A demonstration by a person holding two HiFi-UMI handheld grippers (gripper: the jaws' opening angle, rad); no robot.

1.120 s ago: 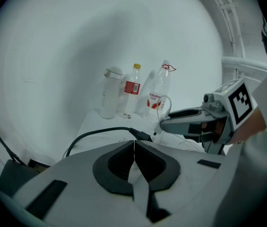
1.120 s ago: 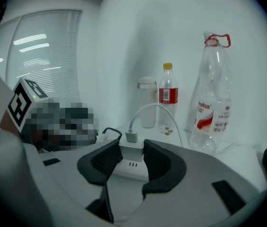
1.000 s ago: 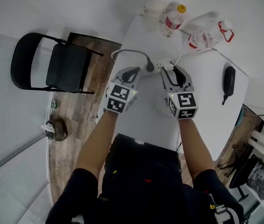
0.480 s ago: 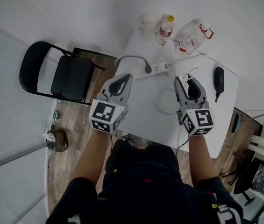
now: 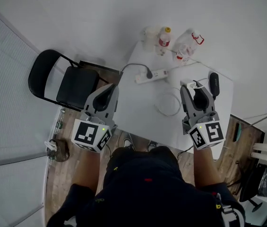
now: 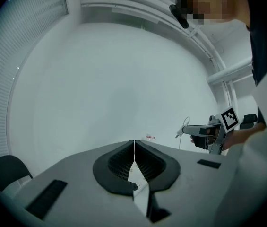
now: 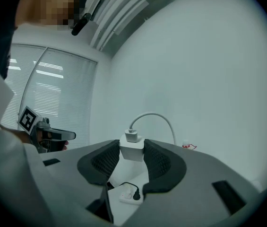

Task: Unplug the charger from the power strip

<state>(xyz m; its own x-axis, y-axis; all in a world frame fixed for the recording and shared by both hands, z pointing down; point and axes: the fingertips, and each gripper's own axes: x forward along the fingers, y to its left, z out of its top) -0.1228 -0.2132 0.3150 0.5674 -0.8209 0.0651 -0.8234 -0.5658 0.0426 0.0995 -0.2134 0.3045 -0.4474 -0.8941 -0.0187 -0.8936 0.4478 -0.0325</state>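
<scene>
Well, looks pretty much unplugged already. Got the charger (image 7: 132, 151) pinched square between the jaws of the right gripper (image 5: 195, 91), well apart from the power strip (image 5: 153, 74), up above it and off toward its near-right in the head view. Can see the white cable (image 7: 151, 114) arcing out of the charger's far end and dropping out of sight behind a jaw. Left gripper (image 6: 134, 142): pressed together on nothing, hanging off to the near-left of the power strip.

Worth noting for the next move: power strip lying flat on the table (image 5: 142, 110), ahead of and below both grippers, roughly between them, long axis running across the head view with a slight tilt. Hard to call either hand nearer. Peeking under the right jaws, can spot it with only a black plug (image 5: 149, 73) sitting in its left end.

Guessing just a set-down to go, somewhere on bare table to the right of the power strip. Would watch the cable though, could drag or snag on the way down.
</scene>
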